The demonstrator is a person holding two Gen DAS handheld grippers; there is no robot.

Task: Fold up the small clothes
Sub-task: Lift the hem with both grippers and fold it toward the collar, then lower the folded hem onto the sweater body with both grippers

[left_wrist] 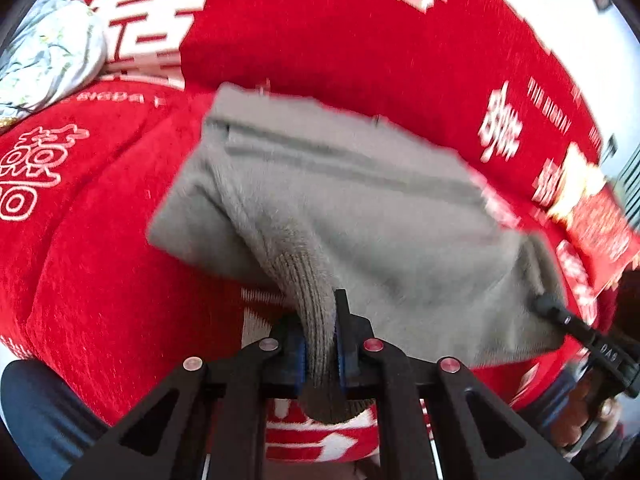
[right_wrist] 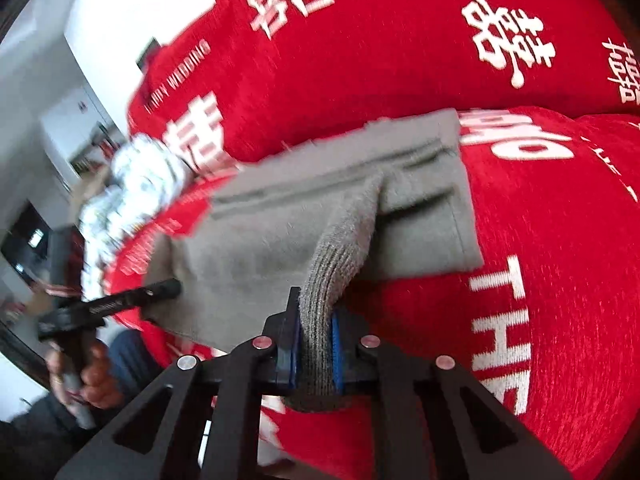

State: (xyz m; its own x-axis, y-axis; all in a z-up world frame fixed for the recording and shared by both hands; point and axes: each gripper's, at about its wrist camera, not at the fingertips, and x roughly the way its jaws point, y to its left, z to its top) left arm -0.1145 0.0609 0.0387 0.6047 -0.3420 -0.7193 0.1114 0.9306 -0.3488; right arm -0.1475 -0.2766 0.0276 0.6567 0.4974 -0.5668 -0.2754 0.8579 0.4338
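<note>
We have each claw pinching a ribbed cuff: left claw (left_wrist: 322,354), right claw (right_wrist: 314,354). The grey garment (left_wrist: 340,200) stretches ahead of both across the red blanket (left_wrist: 360,52), its long axis running between us.

We see a red cover (left_wrist: 360,52) with white Chinese characters and English lettering spread over a soft, cushioned surface that fills most of both views. A pale floral bundle of cloth (left_wrist: 48,52) lies at its far left edge. Beyond the cover's edge in the right wrist view stands a white wall (right_wrist: 132,4), brightly lit, with a white cabinet (right_wrist: 68,128) below it and some dark furniture (right_wrist: 28,236) lower down, too blurred to make out.
</note>
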